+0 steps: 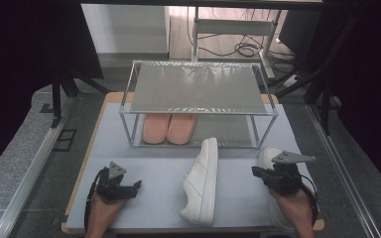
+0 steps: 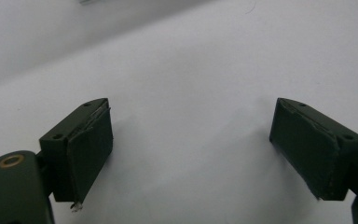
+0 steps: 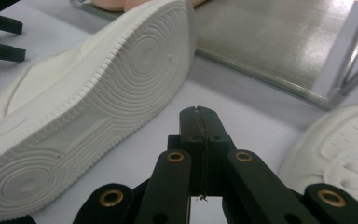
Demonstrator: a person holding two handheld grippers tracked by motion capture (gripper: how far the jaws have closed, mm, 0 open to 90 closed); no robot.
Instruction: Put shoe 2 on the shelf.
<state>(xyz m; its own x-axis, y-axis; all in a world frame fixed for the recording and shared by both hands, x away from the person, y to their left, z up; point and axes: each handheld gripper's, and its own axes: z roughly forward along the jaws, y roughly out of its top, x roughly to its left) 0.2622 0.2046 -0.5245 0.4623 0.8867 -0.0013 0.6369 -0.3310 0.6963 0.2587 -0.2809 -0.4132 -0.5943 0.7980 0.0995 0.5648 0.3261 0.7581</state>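
Your right gripper (image 3: 200, 116) has its jaws pressed together on nothing, pointing at the ribbed sole of the white sneaker (image 1: 202, 181) lying on its side mid-table. The second white sneaker (image 1: 267, 157) sits just beside that gripper (partly under your hand). Your left gripper (image 2: 191, 149) rests on the mat, jaws wide apart.

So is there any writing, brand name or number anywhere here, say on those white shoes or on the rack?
None can be read. The tipped white sneaker shows a bare ribbed sole, with no logo legible. The other white sneaker, the pink slippers and the metal shoe rack carry no visible text.
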